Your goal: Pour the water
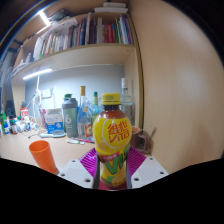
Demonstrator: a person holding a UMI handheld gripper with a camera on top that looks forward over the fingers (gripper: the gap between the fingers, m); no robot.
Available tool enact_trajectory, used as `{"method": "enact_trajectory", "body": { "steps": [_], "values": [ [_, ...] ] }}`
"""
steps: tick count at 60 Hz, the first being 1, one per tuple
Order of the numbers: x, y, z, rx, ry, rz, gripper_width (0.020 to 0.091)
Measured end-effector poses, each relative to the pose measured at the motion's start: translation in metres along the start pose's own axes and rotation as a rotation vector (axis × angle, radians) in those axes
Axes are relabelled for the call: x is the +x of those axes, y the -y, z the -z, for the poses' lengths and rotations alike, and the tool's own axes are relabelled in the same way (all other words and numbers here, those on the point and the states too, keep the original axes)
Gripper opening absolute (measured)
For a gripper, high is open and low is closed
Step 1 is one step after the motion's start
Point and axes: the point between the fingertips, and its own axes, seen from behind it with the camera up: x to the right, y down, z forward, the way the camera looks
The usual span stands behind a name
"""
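A plastic drink bottle with a yellow cap and a red, yellow and green label stands upright between my fingers. My gripper is shut on the bottle, both magenta pads pressing its lower sides. The bottle looks lifted slightly above the beige desk. An orange cup stands on the desk to the left of the fingers, open mouth up, apart from the bottle.
Behind the bottle, several bottles and containers line the back of the desk. A glass jar sits just right of the held bottle. A bookshelf hangs above, and a beige wall closes the right side.
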Motion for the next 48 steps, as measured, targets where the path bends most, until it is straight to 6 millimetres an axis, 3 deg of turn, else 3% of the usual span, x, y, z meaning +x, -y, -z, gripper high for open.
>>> {"method": "enact_trajectory", "body": {
  "steps": [2,10,17,29,48],
  "values": [
    [0.000,0.001,0.001,-0.005,-0.001,0.000,0.0380],
    [0.001,0.001,0.004,-0.014,-0.013,0.012,0.0557],
    [0.002,-0.019,0.009,-0.120,-0.041,-0.003,0.0858],
    [0.009,-0.011,0.052,-0.081,-0.083,0.031,0.0845],
    [-0.014,0.007,0.175,-0.032,-0.101,0.007,0.0847]
  ]
}}
